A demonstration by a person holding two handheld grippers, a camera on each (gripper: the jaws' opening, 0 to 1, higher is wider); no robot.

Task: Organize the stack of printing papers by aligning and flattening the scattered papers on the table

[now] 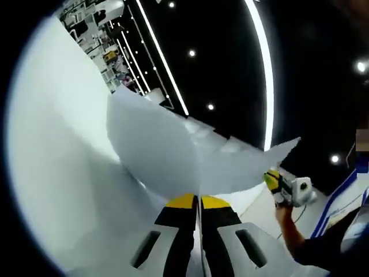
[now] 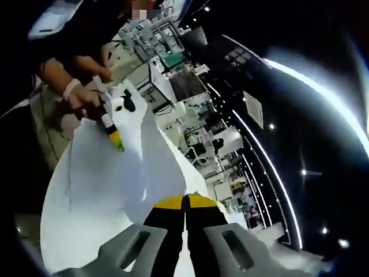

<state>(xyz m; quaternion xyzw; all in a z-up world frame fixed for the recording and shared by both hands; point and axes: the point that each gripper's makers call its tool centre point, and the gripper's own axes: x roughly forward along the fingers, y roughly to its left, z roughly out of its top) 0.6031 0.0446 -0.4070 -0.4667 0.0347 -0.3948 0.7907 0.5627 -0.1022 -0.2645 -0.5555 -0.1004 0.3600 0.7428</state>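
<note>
The left gripper view looks up along its own closed jaws, very near the curled paper (image 1: 158, 150) pinched at 6 o'clock, toward a dark ceiling with light strips (image 1: 262, 52) at 1 o'clock. The right gripper view is tilted up the same way, close on the paper (image 2: 104, 184) at 8 o'clock. The 2 views share the paper, and each catches the other gripper: right gripper (image 1: 275, 182) at 4 o'clock, left gripper (image 2: 115, 138) at 10 o'clock.
</note>
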